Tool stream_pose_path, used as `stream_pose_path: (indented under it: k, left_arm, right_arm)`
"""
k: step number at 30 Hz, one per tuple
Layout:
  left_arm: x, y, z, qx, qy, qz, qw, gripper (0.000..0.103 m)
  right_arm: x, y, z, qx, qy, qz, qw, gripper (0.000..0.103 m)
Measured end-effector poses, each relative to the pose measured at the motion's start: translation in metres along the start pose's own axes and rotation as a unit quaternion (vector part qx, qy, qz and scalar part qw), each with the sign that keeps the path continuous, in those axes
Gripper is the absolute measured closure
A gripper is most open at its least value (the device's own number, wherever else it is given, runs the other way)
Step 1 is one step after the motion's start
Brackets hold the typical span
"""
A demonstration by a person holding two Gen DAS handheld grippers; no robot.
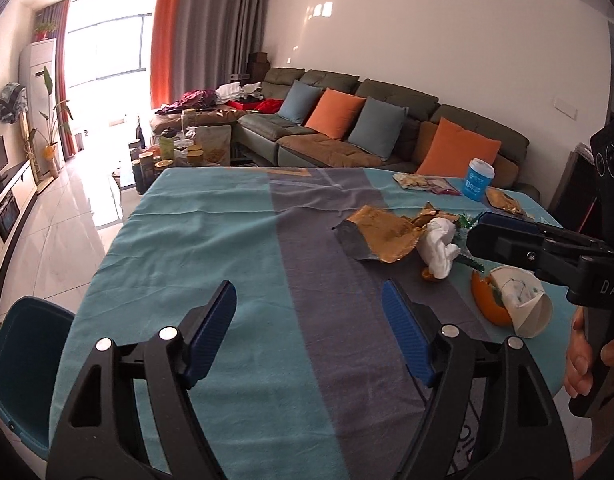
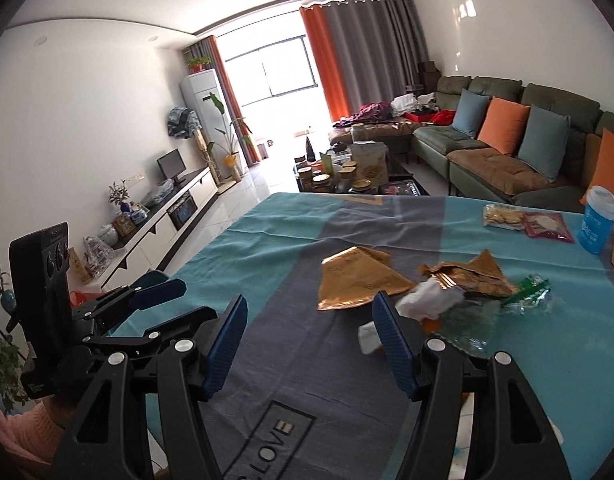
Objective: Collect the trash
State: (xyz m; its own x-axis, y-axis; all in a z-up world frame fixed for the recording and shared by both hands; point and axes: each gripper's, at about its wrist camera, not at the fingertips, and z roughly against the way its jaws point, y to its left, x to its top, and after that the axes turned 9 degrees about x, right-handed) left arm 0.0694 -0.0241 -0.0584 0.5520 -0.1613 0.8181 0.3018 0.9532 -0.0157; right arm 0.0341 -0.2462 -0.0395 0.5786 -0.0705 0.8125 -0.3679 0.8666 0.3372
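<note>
Trash lies on the right half of the teal and grey tablecloth (image 1: 187, 260): a torn gold foil wrapper (image 1: 381, 236) (image 2: 359, 280), a crumpled white tissue (image 1: 439, 246) (image 2: 427, 298), orange peel (image 1: 489, 304), a tipped paper cup (image 1: 523, 304) and a green wrapper (image 2: 527, 292). My left gripper (image 1: 308, 286) (image 2: 199, 299) hovers open over bare cloth, left of the pile, with nothing between its fingers. My right gripper (image 2: 310, 298) (image 1: 477, 232) is open too, just short of the tissue and foil, holding nothing.
A blue lidded cup (image 1: 478, 180) (image 2: 599, 220) and snack packets (image 2: 523, 220) stand at the table's far right. A blue chair (image 1: 23, 360) is at the near left corner. Behind the table are a cluttered coffee table (image 2: 347, 176) and a sofa (image 1: 347, 128).
</note>
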Motion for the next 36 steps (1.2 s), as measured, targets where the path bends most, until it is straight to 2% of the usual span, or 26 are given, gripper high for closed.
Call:
stream_pose_path:
  k: [6, 12, 25, 31, 34, 36]
  left_arm:
    - [0.01, -0.021, -0.023, -0.021, 0.015, -0.009, 0.9996, 0.032]
    - [0.02, -0.024, -0.037, -0.039, 0.026, -0.001, 0.9989, 0.035]
    - [0.031, -0.035, -0.075, -0.045, 0.059, 0.008, 0.9972, 0.037]
    - [0.034, -0.036, -0.098, -0.057, 0.085, 0.019, 0.9946, 0.047]
    - [0.034, -0.038, -0.105, -0.066, 0.095, 0.018, 0.9932, 0.056]
    - [0.034, -0.04, -0.11, -0.075, 0.101, 0.017, 0.9919, 0.067]
  right_arm:
    - [-0.003, -0.026, 0.007, -0.022, -0.003, -0.02, 1.0, 0.04]
    - [-0.006, -0.042, 0.005, -0.037, 0.005, -0.039, 0.999, 0.04]
    - [-0.004, -0.057, -0.017, -0.052, 0.021, -0.06, 0.997, 0.04]
    - [-0.002, -0.062, -0.027, -0.061, 0.029, -0.074, 0.995, 0.043]
    - [-0.002, -0.066, -0.029, -0.064, 0.033, -0.08, 0.994, 0.051]
    - [-0.002, -0.069, -0.029, -0.065, 0.033, -0.086, 0.994, 0.053]
